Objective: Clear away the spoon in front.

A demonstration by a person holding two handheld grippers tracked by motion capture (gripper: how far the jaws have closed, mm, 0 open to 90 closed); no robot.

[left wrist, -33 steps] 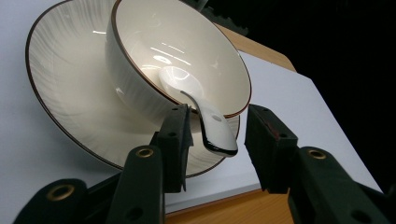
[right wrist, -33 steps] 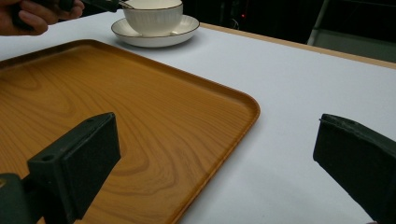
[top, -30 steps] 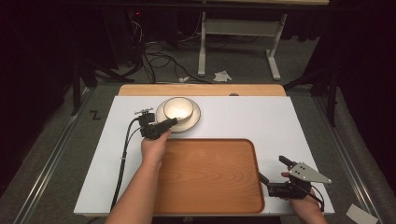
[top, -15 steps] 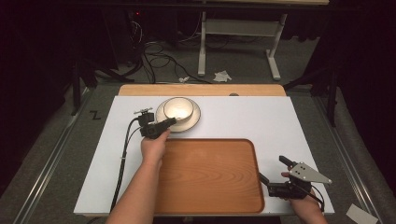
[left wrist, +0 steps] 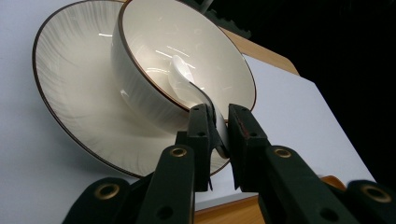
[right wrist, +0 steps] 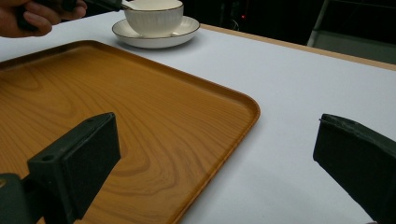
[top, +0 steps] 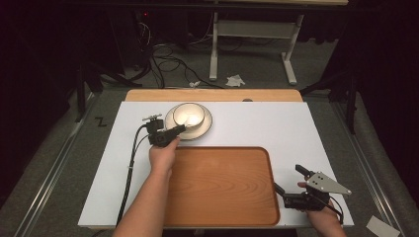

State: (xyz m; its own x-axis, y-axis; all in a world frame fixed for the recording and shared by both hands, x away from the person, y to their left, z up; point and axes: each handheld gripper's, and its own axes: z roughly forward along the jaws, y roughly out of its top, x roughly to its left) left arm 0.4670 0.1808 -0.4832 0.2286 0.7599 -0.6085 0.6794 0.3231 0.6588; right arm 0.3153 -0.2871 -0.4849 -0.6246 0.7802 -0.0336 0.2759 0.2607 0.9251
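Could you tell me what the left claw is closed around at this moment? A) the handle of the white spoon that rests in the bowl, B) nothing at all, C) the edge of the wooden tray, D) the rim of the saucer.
A: in the left gripper view the left claw has its jaws pinched on the spoon handle, which curves out over the rim of the bowl.

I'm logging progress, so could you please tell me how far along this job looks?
Early, and the goal is a guess. Nothing lies on the wooden tray. In hand: the left gripper has its jaws around the spoon handle in the bowl on its saucer. The right gripper waits open beside the tray. Any moving remains.
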